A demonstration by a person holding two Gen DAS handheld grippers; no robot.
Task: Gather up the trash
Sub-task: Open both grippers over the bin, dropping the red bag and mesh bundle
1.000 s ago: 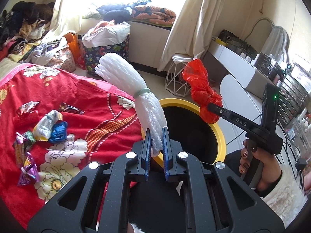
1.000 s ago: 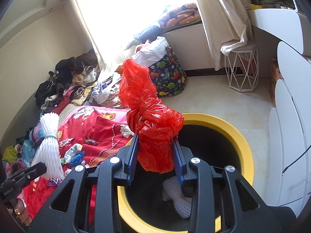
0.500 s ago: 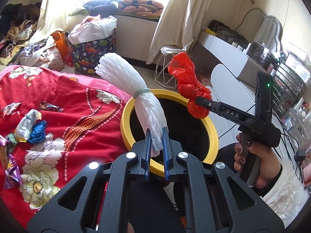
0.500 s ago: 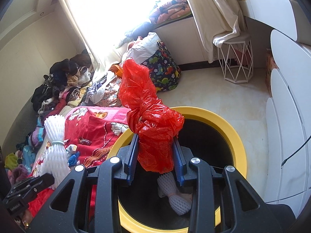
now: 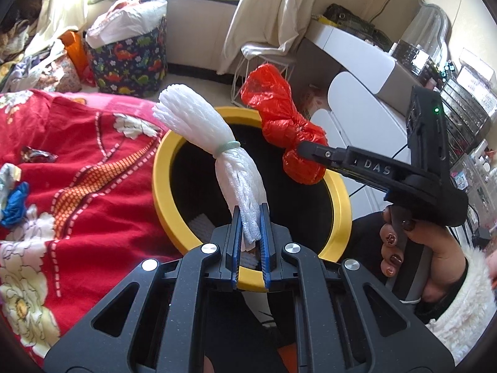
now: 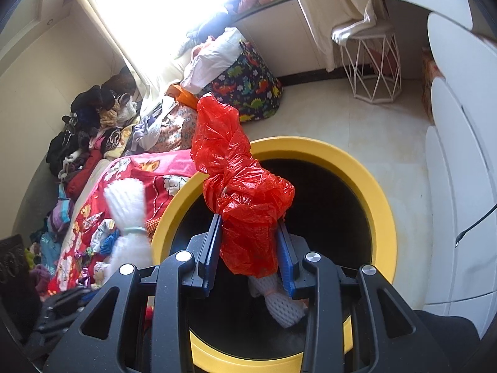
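- Left wrist view: my left gripper (image 5: 250,217) has its jaws clenched on the lower end of a white foam net bundle (image 5: 214,152), tied at the waist with a pale green band. The bundle stands tilted, its flared top leaning toward the bed, its body over the mouth of the yellow-rimmed bin (image 5: 161,192).
- The bin's inside is black; I can only just make out a pale scrap low down by its near wall. My own gripper cuts off the near rim.
- My right gripper (image 5: 303,149) comes in from the right, held by a hand (image 5: 413,248) in a fluffy white sleeve. Its jaws grasp a crumpled red plastic bag (image 5: 285,130) knotted in the middle, over the far right part of the bin's mouth.
- On the red flowered bed cover (image 5: 77,186), near its left edge, lie wrappers (image 5: 15,192), cut off by the frame.
- Right wrist view: the blue pads press the red plastic bag (image 6: 245,205) from both sides; its upper part rises crinkled and glossy above the jaws of the right gripper (image 6: 250,248).
- Below the bag, inside the yellow-rimmed bin (image 6: 382,205), another white foam net (image 6: 279,301) lies on the bottom, partly hidden by my fingers.
- The white foam net bundle (image 6: 127,214) at the left is blurred, just beside the bin's rim; the left gripper below it is dark and hard to read.
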